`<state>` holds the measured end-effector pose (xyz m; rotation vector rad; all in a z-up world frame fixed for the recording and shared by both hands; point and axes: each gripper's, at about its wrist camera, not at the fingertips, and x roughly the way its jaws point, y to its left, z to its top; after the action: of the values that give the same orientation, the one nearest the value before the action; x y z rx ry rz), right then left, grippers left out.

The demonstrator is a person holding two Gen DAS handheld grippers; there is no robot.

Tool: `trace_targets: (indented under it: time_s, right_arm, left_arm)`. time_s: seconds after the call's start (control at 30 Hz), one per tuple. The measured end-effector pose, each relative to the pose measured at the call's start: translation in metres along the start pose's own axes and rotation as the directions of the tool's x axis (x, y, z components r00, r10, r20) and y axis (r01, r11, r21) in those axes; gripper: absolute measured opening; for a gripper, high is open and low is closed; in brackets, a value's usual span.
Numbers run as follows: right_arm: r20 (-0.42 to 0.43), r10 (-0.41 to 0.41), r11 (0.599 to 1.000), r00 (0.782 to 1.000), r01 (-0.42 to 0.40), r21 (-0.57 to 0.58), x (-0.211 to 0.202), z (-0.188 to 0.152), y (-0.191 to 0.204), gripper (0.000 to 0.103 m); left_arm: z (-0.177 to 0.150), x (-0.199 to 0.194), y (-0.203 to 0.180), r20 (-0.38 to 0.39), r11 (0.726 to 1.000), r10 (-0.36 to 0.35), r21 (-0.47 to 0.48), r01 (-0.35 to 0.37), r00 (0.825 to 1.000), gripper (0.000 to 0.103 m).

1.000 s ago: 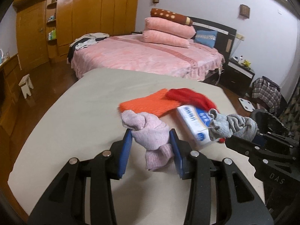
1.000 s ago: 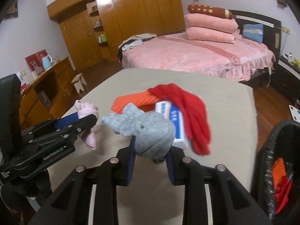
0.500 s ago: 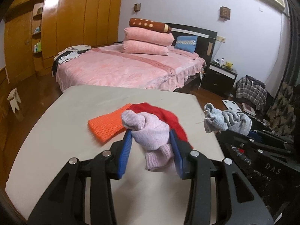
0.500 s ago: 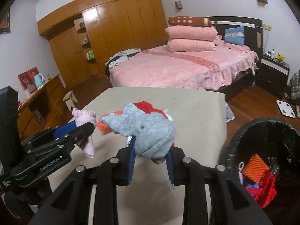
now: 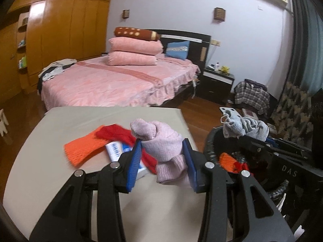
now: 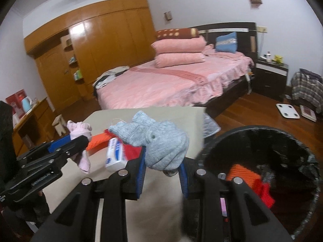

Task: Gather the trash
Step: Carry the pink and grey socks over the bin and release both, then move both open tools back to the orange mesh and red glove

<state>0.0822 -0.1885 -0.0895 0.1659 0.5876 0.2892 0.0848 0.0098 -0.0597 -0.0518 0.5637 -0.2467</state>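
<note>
Bin (image 6: 262, 133) first: the black trash bin sits off the table's right edge, lower right of your right gripper (image 6: 162, 170) and nearer to it than to the left one. In the left wrist view the grey sock (image 5: 245, 127) looks to hang over the bin's near rim, though the fisheye makes that hard to judge. Your right fingers are pinched on the grey sock's bunched middle, its loose end trailing left. Your left gripper (image 5: 162, 157) is clamped on the pink sock (image 5: 163, 147), held above the table (image 5: 60, 171), bin to its right. Left on the table lie an orange knit piece (image 5: 82, 151), a red cloth (image 5: 115, 134) and a white-and-blue tissue pack (image 6: 114, 154). Orange and red items already lie inside the bin. Carry the right gripper further over the opening before you spread its fingers
</note>
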Motion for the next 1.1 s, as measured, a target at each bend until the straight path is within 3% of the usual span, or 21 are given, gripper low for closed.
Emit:
trace_targets:
  time_s: [0.3, 0.6, 0.8, 1.1]
  right_arm:
    - [0.027, -0.129, 0.99, 0.991, 0.128, 0.055, -0.027, 0.0, -0.06, 0.029]
    - [0.024, -0.245, 0.965, 0.969, 0.241, 0.106, -0.046, -0.007, -0.117, 0.029]
    - [0.021, -0.3, 0.946, 0.954, 0.295, 0.132, -0.057, -0.011, -0.149, 0.029]
    - [0.01, -0.324, 0.935, 0.946, 0.318, 0.157, -0.058, -0.016, -0.168, 0.029]
  left_arm:
    - [0.006, 0.022, -0.057, -0.004, 0.992, -0.108, 0.061, 0.108, 0.994, 0.039]
    - [0.012, 0.058, -0.126, -0.028, 0.962, -0.239, 0.132, 0.241, 0.971, 0.039]
    - [0.011, 0.079, -0.158, -0.05, 0.944, -0.289, 0.15, 0.293, 0.956, 0.04]
    - [0.01, 0.098, -0.179, -0.072, 0.935, -0.306, 0.165, 0.314, 0.949, 0.04]
